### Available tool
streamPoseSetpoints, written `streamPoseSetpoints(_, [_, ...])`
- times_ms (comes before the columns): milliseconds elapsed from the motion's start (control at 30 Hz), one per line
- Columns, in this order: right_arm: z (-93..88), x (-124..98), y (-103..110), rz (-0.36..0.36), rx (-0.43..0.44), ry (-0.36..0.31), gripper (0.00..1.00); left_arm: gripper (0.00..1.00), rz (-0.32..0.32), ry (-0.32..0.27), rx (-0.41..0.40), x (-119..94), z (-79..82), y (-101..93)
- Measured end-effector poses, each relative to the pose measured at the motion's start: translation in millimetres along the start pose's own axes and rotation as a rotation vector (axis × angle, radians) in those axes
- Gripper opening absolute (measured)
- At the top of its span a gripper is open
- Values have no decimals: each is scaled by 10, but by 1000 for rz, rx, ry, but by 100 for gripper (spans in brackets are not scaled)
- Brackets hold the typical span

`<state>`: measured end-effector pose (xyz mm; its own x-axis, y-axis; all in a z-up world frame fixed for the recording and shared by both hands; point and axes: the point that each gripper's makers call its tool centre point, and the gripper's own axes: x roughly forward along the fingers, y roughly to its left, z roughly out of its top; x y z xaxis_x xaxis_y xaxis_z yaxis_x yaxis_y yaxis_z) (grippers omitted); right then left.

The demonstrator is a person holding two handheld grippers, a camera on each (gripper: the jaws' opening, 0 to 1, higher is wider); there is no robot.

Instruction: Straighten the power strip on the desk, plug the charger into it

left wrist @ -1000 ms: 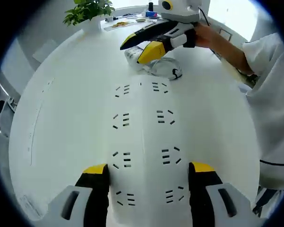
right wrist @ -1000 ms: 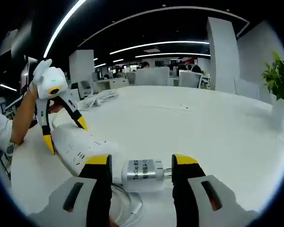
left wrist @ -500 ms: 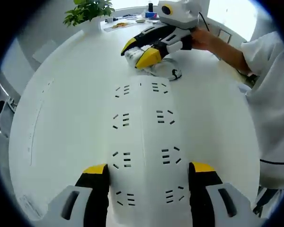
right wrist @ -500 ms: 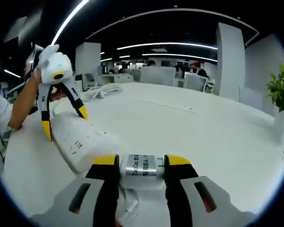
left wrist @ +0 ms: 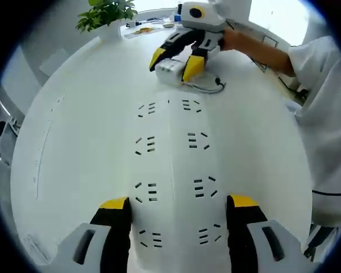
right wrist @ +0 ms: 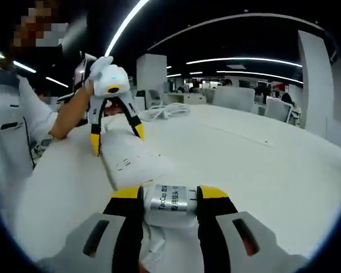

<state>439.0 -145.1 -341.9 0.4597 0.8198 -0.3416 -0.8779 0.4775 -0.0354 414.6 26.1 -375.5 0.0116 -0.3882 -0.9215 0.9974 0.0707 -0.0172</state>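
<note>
In the left gripper view the left tool [left wrist: 177, 219] stands released, its yellow-tipped jaws wide apart on either side of the long white power strip [left wrist: 171, 170], a smooth plastic bar with rows of dark slots on the glossy white counter [left wrist: 74, 125]. At upper centre the right tool [left wrist: 176, 61] grips the charger [left wrist: 169, 69]. In the right gripper view, that tool [right wrist: 169, 196] is clenched on the silvery, boxy charger [right wrist: 169, 199] at lower centre, with the power strip [right wrist: 128, 162] just beyond it.

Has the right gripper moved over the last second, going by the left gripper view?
Yes. Against the power strip, the right gripper swung left and shut on the charger, farther from that strip's end.
</note>
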Motion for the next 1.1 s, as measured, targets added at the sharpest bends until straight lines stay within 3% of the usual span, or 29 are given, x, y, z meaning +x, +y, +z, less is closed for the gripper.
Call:
streamPoseSetpoints(100, [-3,-7,15,48,-14,-4,36,69,0,-1,0,-4,-1,4])
streamPoseSetpoints(233, [2,-4,27,59,-21,-4,37,69,0,-1,0,-5,1,-3])
streamPoseSetpoints(267, [-1,-4,4,35,-11,14,38,69,0,-1,0,-5,1,-4])
streamPoseSetpoints(333, [80,-57,-36,-55,-8,43,49,69,0,-1,0,-5,2,-6])
streamPoseSetpoints(367, [216,-107,-22,-108,-11,19,53,69,0,-2,0,-4,2,-7])
streamPoseSetpoints(433, [388,-226,-45,-253,4,8,54,69,0,-1,0,-4,3,-10])
streamPoseSetpoints(467, [480,-300,-46,-354,-5,0,57,69,0,0,0,-4,3,-12])
streamPoseSetpoints(533, [657,-470,-96,-646,23,-68,66,69,0,2,0,-4,3,-12])
streamPoseSetpoints(600, [638,-581,-130,-878,73,-100,64,69,-1,1,1,-4,2,-13])
streamPoseSetpoints(633, [572,-552,-117,-941,79,-70,61,69,-1,0,2,-4,2,-14])
streamPoseSetpoints(700, [486,-449,-107,-1024,82,-38,56,69,-2,-2,3,-4,0,-15])
streamPoseSetpoints(767, [376,-407,-120,-1102,75,19,59,69,-2,-4,4,-5,-4,-16])
streamPoseSetpoints(833, [243,-344,-119,-1125,116,74,60,69,-4,-11,5,-5,-9,-13])
streamPoseSetpoints(933, [143,-243,-131,-1138,206,75,60,69,-8,-22,14,-6,-9,-3])
streamPoseSetpoints(1100, [59,-165,-201,-1185,228,100,54,69,-9,-26,16,0,2,-2])
